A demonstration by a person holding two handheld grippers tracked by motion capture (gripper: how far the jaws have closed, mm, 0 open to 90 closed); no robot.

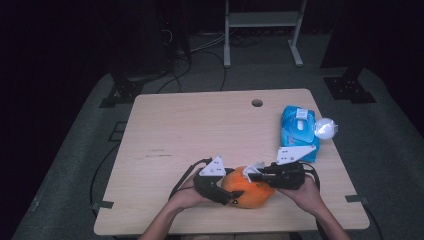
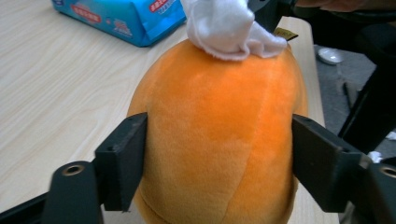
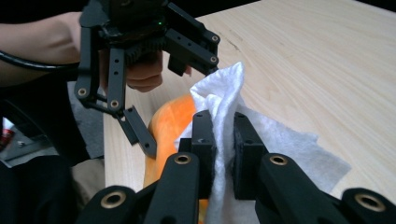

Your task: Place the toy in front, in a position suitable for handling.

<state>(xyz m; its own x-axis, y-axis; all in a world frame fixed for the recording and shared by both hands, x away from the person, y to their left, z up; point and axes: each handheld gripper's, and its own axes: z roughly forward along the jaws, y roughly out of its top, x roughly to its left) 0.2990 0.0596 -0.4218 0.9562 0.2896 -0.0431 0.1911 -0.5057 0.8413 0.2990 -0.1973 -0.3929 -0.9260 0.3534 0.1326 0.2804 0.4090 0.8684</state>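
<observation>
An orange plush toy [image 1: 248,195] lies near the table's front edge. My left gripper [image 1: 231,193] holds it from the left; in the left gripper view both pads press into the plush toy's [image 2: 219,140] sides. My right gripper [image 1: 249,175] comes in from the right above the toy, shut on a white wipe [image 3: 223,100] that stands up between its jaws [image 3: 224,128]. The wipe [image 2: 226,25] rests bunched on the toy's far end. In the right gripper view a finger [image 3: 140,133] of the left gripper touches the orange toy [image 3: 170,123].
A blue pack of wipes [image 1: 298,131] lies at the table's right edge, with a white crumpled ball [image 1: 325,128] beside it. The wooden table [image 1: 200,120] has a small round hole [image 1: 257,103] near the back. A metal stand [image 1: 262,22] is on the floor beyond.
</observation>
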